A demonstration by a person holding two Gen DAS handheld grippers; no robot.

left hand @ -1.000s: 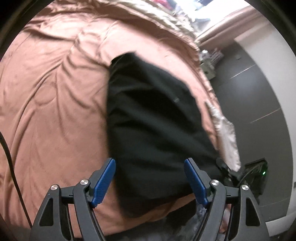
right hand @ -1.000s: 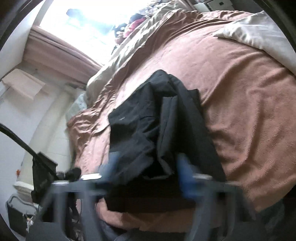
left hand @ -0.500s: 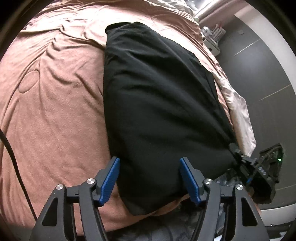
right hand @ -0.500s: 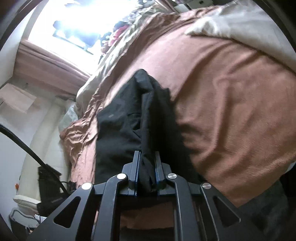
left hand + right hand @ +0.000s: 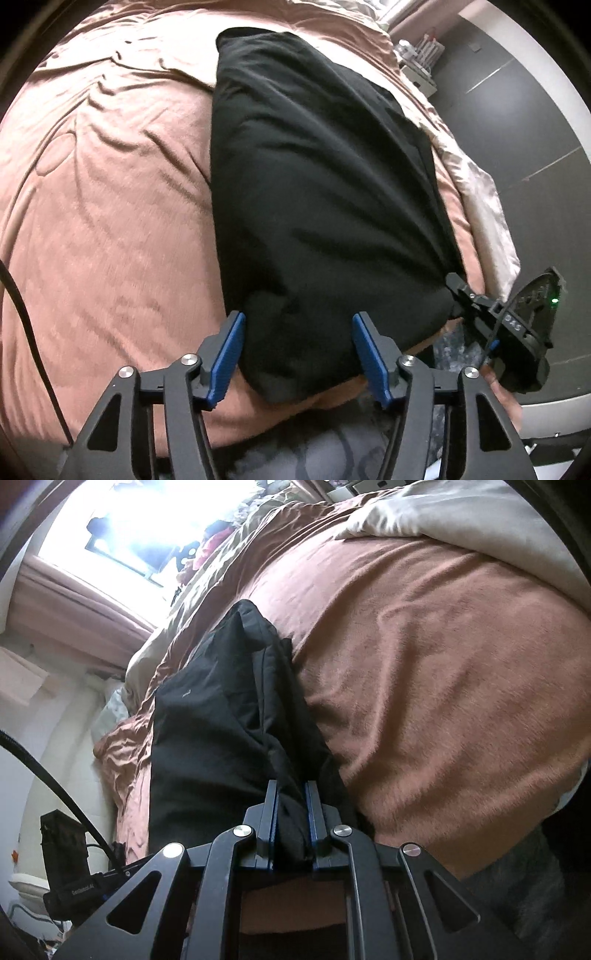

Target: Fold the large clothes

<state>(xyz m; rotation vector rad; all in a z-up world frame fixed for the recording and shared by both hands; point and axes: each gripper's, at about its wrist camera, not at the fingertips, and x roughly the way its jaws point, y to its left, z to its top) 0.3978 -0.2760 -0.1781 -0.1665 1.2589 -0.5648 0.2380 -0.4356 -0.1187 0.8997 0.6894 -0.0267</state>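
Observation:
A black garment [image 5: 317,192] lies lengthwise on a pink-brown bedspread [image 5: 110,206], its near end at the bed's front edge. My left gripper [image 5: 299,332] is open, its blue fingers either side of the garment's near left corner, not closed on it. My right gripper [image 5: 291,797] is shut on the garment's [image 5: 221,738] near right corner, with black cloth bunched between the fingers. The right gripper also shows in the left wrist view [image 5: 480,306] at the garment's right corner.
A cream blanket [image 5: 461,517] lies at the bed's far right. A bright window [image 5: 140,524] with pink curtains is behind. A dark grey wall [image 5: 517,122] and a small shelf [image 5: 417,62] flank the bed. A black cable [image 5: 22,295] hangs at left.
My right gripper closed on the garment's near corner and holds it. My left gripper moved in closer over the garment's near end, still open.

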